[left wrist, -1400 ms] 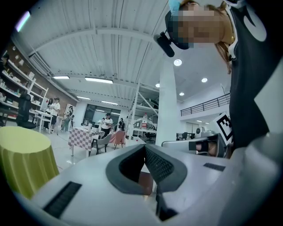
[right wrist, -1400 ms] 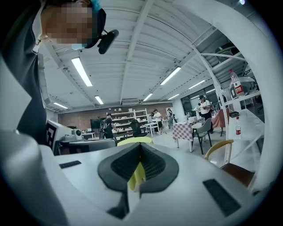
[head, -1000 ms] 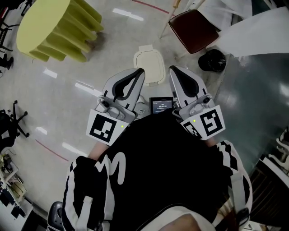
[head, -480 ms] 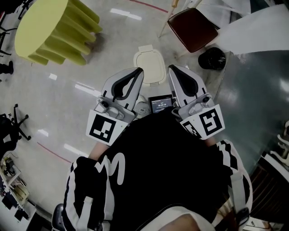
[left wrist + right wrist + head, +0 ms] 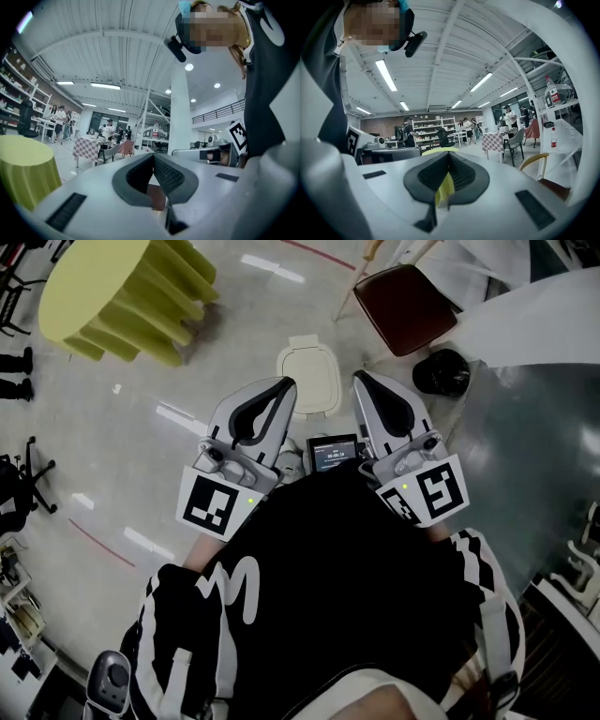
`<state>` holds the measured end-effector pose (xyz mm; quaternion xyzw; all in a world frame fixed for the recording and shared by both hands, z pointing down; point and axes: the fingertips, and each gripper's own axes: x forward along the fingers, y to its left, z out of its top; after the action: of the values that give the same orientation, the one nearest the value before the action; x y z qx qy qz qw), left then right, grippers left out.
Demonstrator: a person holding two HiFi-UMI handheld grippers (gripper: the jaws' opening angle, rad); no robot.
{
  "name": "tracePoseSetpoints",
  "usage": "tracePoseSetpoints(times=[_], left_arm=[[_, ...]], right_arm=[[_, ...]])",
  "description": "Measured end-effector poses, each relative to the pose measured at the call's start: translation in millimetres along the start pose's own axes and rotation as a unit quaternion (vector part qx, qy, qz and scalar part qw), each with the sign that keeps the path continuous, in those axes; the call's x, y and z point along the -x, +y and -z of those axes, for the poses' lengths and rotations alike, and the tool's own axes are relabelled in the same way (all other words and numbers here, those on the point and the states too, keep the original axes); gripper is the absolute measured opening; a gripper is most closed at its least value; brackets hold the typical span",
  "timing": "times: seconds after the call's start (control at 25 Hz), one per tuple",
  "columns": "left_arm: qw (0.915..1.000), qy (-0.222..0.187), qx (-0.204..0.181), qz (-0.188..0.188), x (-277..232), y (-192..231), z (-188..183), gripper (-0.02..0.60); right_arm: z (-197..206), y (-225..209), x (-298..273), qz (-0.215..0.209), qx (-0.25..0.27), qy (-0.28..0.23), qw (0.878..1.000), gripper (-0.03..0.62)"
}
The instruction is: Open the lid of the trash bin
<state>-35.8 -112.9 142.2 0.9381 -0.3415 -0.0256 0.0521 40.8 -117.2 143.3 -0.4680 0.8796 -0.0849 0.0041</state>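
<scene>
Hardly anything changes over the last second. The trash bin (image 5: 309, 381) sits on the floor in the same spot, its cream lid (image 5: 310, 377) flat and shut, and both tools hang just short of it as they did a moment ago. Only the head camera drifts a touch, so the task has not started yet.

The left gripper (image 5: 286, 385) points at the bin's near left corner and the right gripper (image 5: 360, 380) at its near right corner. A small screen (image 5: 335, 453) sits between them, on the person's side of the bin.

In the left gripper view the left gripper's (image 5: 153, 157) tongs are pressed together at the tips with nothing pinched. The brown patch in the gap is background. It's the same in the right gripper view: the right gripper's (image 5: 449, 157) tongs meet at the tips, and the yellow showing through is the table beyond.

There's open room to work with. Bare floor (image 5: 225, 343) lies left of the bin, and the yellow round table (image 5: 103, 292) stands well apart on that side. On the right it's tighter, with a chair (image 5: 408, 296) beyond the bin's far right corner and a black round container (image 5: 441, 371) near its right flank. My read is that approaching the lid's near edge is the cleanest way in.
</scene>
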Motion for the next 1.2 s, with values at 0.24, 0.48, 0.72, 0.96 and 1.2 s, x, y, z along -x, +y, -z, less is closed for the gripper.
tracePoseSetpoints(times=[0.24, 0.48, 0.72, 0.96, 1.2], left_arm=[[0.9999, 0.003, 0.002, -0.015, -7.0, -9.9, 2.9, 0.008], [0.9996, 0.001, 0.006, -0.027, -14.1, -16.0, 5.7, 0.008], [0.9992, 0.012, 0.015, -0.036, -16.3, -19.3, 17.8, 0.008], [0.9983, 0.020, 0.023, -0.050, -10.6, -15.7, 29.2, 0.008], [0.9972, 0.027, 0.029, -0.063, -1.9, -9.3, 39.7, 0.008]], right_arm=[[-0.6, -11.8, 7.8, -0.013, 0.003, 0.003, 1.000, 0.003], [3.0, -22.3, 14.0, -0.021, 0.000, 0.010, 1.000, 0.003], [12.3, -29.1, 15.2, -0.026, -0.006, 0.028, 0.999, 0.003], [21.5, -28.7, 12.3, -0.039, -0.002, 0.038, 0.998, 0.003], [38.8, -23.1, 9.2, -0.052, -0.003, 0.061, 0.997, 0.004]])
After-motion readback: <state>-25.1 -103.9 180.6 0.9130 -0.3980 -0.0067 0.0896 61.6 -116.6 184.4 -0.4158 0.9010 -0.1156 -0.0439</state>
